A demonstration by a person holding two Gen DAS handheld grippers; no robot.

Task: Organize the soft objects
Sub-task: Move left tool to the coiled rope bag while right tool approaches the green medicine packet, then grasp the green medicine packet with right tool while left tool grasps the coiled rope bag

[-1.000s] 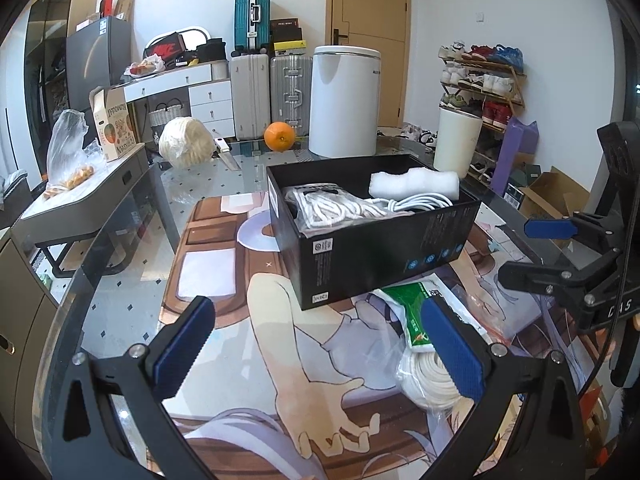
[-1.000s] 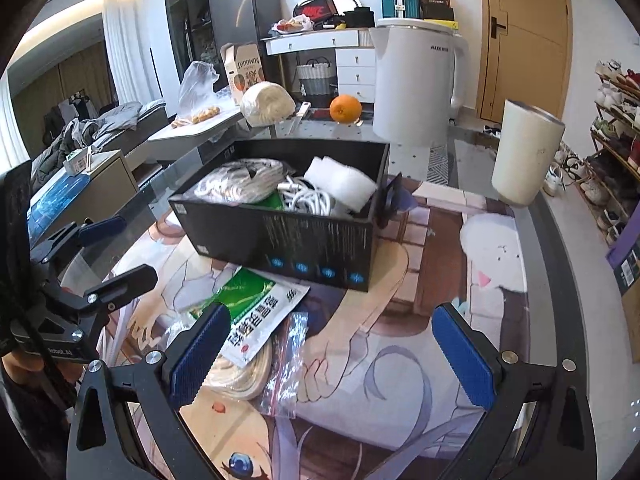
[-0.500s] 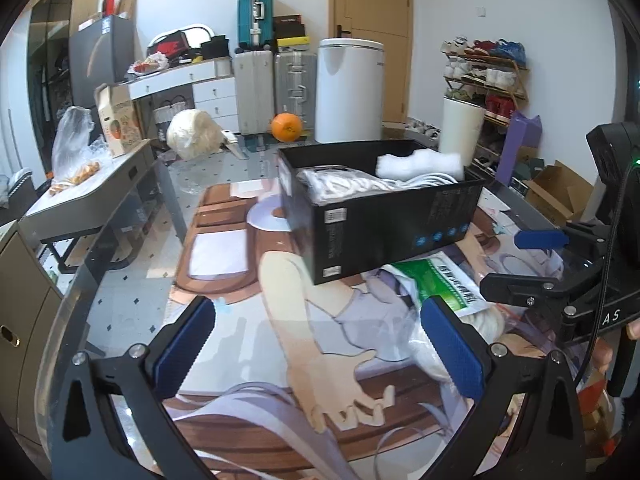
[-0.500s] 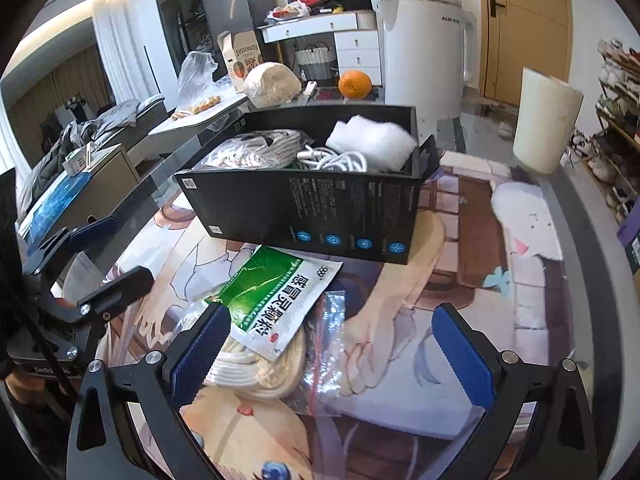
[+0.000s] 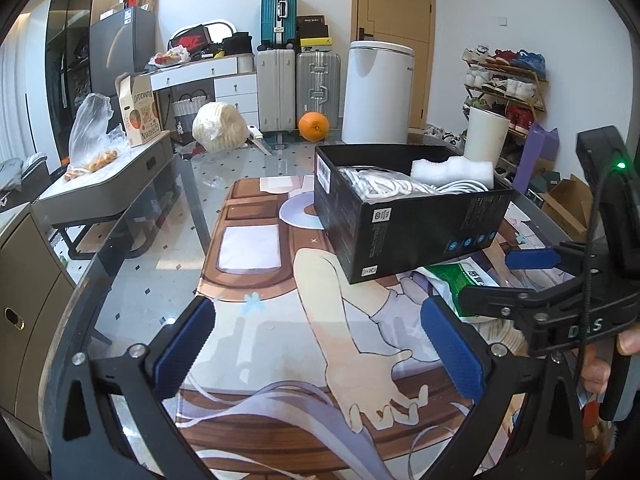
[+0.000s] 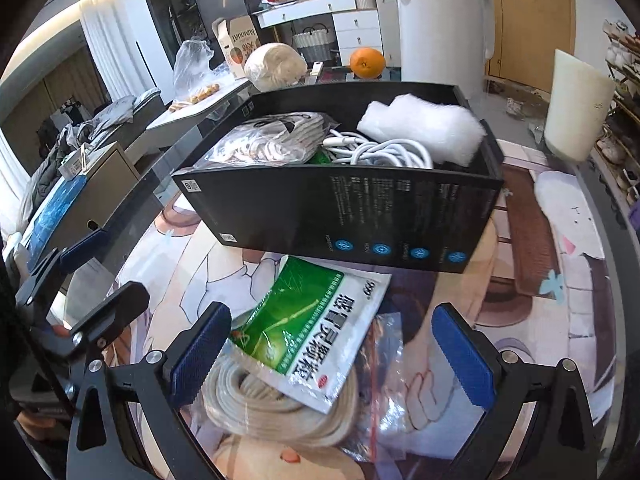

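Right tool (image 6: 332,348) hovers spread, seemingly just above green packet (image 6: 312,332).

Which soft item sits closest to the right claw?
The green-and-white sachet, lying between the open right claw fingers atop the coiled rope; the others are in the black box.

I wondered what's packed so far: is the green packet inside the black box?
No, the green packet lies on the table mat in front of the black box, resting on a coil of cord.

"999" on green-white packet (image 6: 316,332); "DAS" on right tongs (image 5: 516,276) body.
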